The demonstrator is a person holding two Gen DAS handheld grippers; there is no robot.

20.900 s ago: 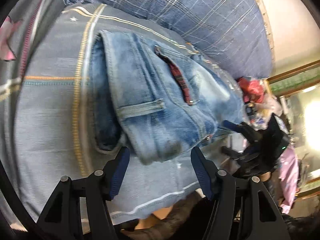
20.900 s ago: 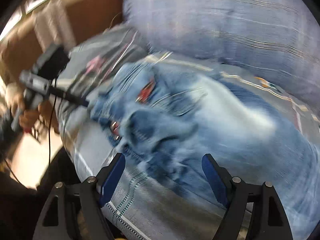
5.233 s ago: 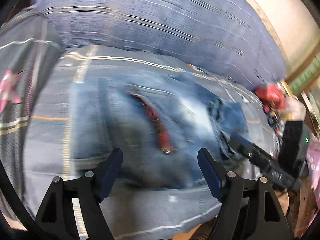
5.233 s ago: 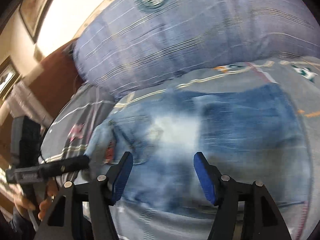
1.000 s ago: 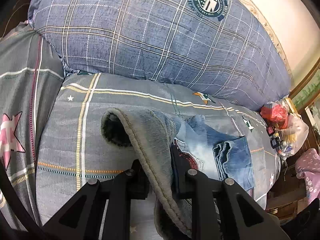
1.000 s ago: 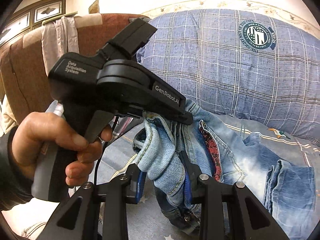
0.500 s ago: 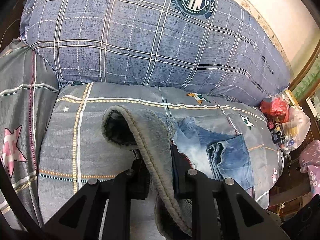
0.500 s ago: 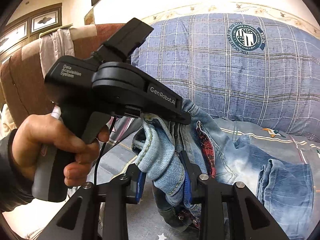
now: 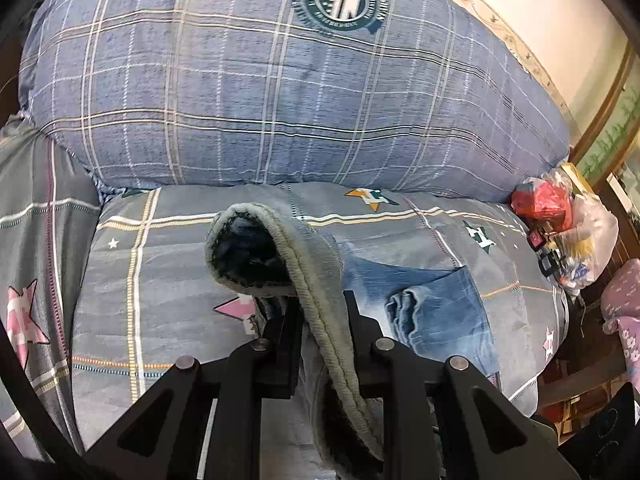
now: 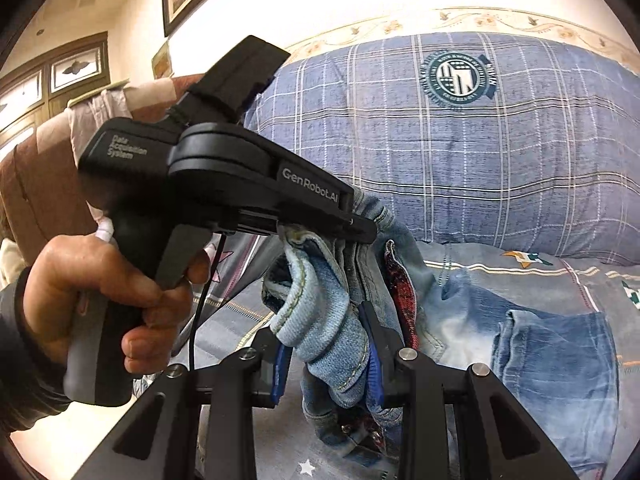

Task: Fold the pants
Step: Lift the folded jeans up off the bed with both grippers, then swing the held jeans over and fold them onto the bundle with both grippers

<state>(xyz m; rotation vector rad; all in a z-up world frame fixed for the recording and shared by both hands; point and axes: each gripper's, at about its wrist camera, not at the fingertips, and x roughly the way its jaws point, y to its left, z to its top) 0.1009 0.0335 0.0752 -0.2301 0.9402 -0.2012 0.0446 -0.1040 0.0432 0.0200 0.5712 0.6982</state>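
A: Pants (image 10: 344,332), then: denim, so thick and fairly heavy for cloth I'd judge, but limp. They drape and bunch instead of holding a shape, and the stitched bands are the stiffest parts.

B: Which is where they're taken. The left gripper (image 9: 320,316) is clenched on a thick rolled band with heavy stitching; the right gripper (image 10: 328,344) is clamped on a bunched wad of several layers, close beside it.

A: Good holds? I'd say seams and bands resist slipping better than single cloth. The wad in the right one is thick, so a layer could creep out.

B: Possibly. The held end hangs lifted above the bed (image 9: 168,280), while the rest trails down onto the star-patterned cover in front of the big plaid pillow (image 9: 280,92).

A: And the look?

B: Light, washed blue, paler in patches, darker inside the roll. A red plaid lining (image 10: 400,284) shows at an opening, and a crumpled fold (image 9: 424,312) sits on the part lying flat.

A: And the person's left hand (image 10: 104,292)?

B: Wrapped round the left gripper's handle.
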